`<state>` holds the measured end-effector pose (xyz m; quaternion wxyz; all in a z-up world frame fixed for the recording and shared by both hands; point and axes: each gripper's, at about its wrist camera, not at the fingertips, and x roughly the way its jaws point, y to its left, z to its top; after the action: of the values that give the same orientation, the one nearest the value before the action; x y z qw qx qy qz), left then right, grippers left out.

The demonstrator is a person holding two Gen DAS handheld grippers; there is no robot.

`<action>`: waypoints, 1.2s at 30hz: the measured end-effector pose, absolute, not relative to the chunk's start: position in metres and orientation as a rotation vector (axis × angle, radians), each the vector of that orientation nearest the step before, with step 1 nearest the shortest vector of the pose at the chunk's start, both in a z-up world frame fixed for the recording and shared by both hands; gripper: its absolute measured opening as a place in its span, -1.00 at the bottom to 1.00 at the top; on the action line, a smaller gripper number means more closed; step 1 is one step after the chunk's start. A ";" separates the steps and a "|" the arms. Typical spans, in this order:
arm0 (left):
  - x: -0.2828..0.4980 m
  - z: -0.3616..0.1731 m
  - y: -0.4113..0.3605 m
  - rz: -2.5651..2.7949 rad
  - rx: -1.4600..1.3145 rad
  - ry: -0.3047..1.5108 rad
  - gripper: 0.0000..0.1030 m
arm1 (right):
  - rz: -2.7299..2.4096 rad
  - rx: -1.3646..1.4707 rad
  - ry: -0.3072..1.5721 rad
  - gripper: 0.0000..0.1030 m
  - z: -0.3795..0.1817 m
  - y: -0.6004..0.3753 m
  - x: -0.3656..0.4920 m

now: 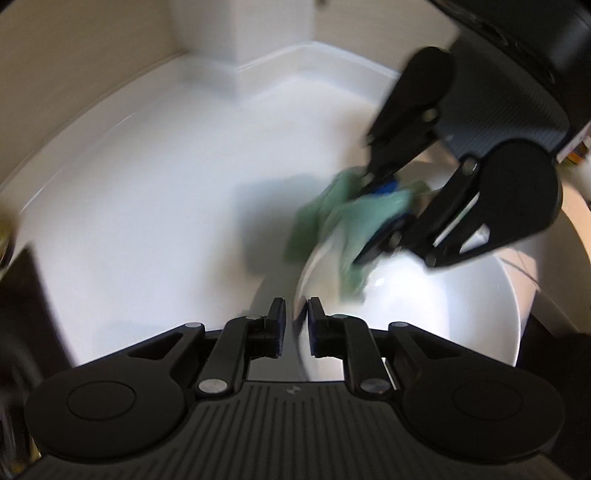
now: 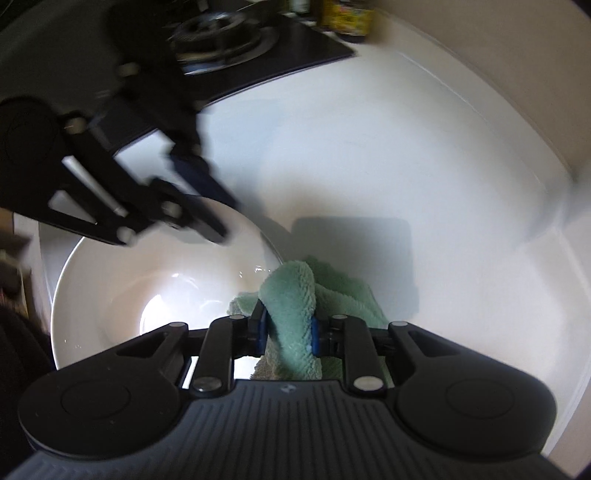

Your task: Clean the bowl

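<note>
White countertop (image 1: 155, 177) is under everything. White bowl (image 2: 122, 295) is set on it, w/ rim straddled by left gripper (image 1: 296, 325), apparently to steady it; whether pads press can't be told. Green microfibre cloth (image 2: 295, 306) is pinched by right gripper (image 2: 287, 334) at bowl's edge, prob. for wiping.

A glossy white surface (image 2: 369, 155) fills most of the view, with a raised lip along its far edge where it meets a cream wall (image 1: 92, 48). At one far corner sits a black hob (image 2: 295, 44) — its round burner (image 2: 218, 35) blurred — with jars (image 2: 347, 16) just beyond.
</note>
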<state>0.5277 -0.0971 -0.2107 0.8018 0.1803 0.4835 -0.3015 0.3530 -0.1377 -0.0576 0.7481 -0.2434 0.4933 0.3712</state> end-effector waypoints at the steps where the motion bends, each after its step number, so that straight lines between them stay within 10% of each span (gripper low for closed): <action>1: 0.524 -0.212 -0.096 -0.637 0.384 1.035 -0.64 | 0.787 -0.508 1.079 -0.66 -0.058 -0.140 0.350; 36: 0.558 -0.240 -0.115 -0.690 0.425 1.018 -0.85 | 0.791 -0.484 1.130 -0.67 -0.055 -0.142 0.317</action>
<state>0.5581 -0.1153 -0.2396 0.7957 0.1978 0.4739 -0.3212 0.3167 -0.1415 -0.0555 0.7446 -0.2209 0.5160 0.3612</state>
